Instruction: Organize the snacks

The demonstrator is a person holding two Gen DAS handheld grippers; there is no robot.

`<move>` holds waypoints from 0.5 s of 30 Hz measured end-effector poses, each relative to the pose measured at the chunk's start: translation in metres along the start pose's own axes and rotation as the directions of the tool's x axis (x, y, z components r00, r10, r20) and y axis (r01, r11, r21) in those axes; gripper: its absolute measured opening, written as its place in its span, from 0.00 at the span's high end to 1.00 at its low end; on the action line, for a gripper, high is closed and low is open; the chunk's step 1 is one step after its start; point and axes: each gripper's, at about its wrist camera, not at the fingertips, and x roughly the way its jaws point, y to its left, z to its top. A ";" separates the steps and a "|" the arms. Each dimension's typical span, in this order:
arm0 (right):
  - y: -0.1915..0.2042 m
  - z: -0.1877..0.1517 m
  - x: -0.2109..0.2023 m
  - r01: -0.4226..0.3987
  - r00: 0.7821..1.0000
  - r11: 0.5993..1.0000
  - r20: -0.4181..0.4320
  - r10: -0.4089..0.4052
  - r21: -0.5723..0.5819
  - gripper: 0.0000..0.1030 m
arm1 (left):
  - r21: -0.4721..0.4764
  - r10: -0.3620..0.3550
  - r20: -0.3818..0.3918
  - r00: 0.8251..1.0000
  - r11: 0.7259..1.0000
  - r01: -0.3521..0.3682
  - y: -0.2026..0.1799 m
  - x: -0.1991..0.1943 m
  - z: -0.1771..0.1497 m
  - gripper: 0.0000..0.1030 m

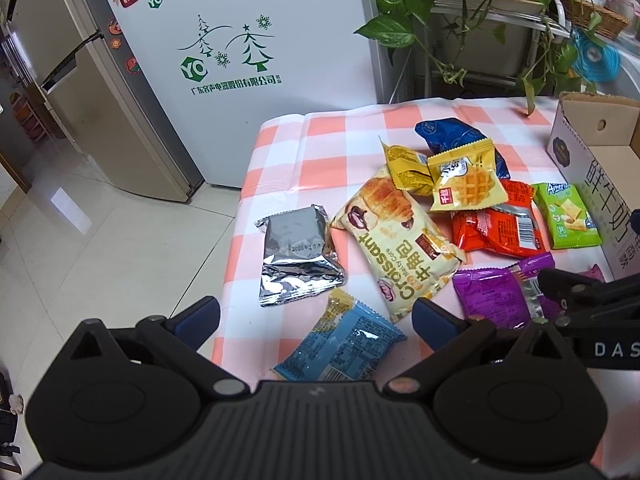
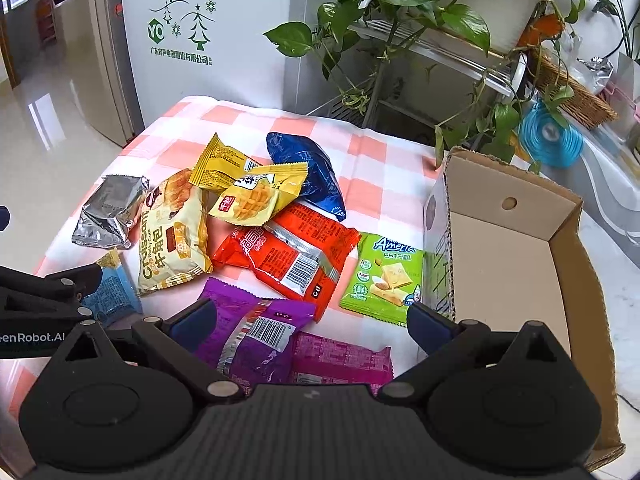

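Observation:
Snack packets lie scattered on a pink checked tablecloth (image 1: 280,160). My left gripper (image 1: 316,316) hangs open above a light blue packet (image 1: 340,344), with a silver foil packet (image 1: 298,254) and a cream croissant bag (image 1: 400,236) just beyond. My right gripper (image 2: 312,322) is open over a purple packet (image 2: 256,328) and a pink packet (image 2: 340,360). Ahead of it lie a red packet (image 2: 292,252), a green cracker packet (image 2: 384,276), two yellow waffle packets (image 2: 256,196) and a dark blue bag (image 2: 312,168). An open cardboard box (image 2: 508,264) stands empty at the right.
A white fridge (image 1: 248,60) and a steel fridge (image 1: 80,80) stand past the table's far left corner. A metal shelf with trailing pot plants (image 2: 420,20) and a wicker basket (image 2: 576,92) sits behind the table. Tiled floor (image 1: 100,260) lies to the left.

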 end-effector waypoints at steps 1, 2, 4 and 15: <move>0.000 0.000 0.000 0.001 1.000 1.000 0.000 -0.001 -0.001 0.00 | -0.001 0.000 -0.001 1.000 1.000 0.000 0.000 0.000 0.000 0.02; 0.000 0.000 0.000 0.002 1.000 1.000 -0.001 -0.002 0.000 0.00 | -0.002 0.000 -0.001 1.000 1.000 0.000 0.000 0.000 0.000 0.02; 0.000 0.000 0.000 0.001 1.000 1.000 0.000 -0.001 -0.002 0.00 | -0.002 0.002 -0.001 1.000 1.000 -0.002 0.000 0.000 -0.001 0.02; 0.000 0.000 0.001 0.000 1.000 1.000 -0.002 0.000 0.000 0.00 | -0.002 0.011 -0.004 1.000 1.000 -0.011 0.000 0.002 -0.001 0.02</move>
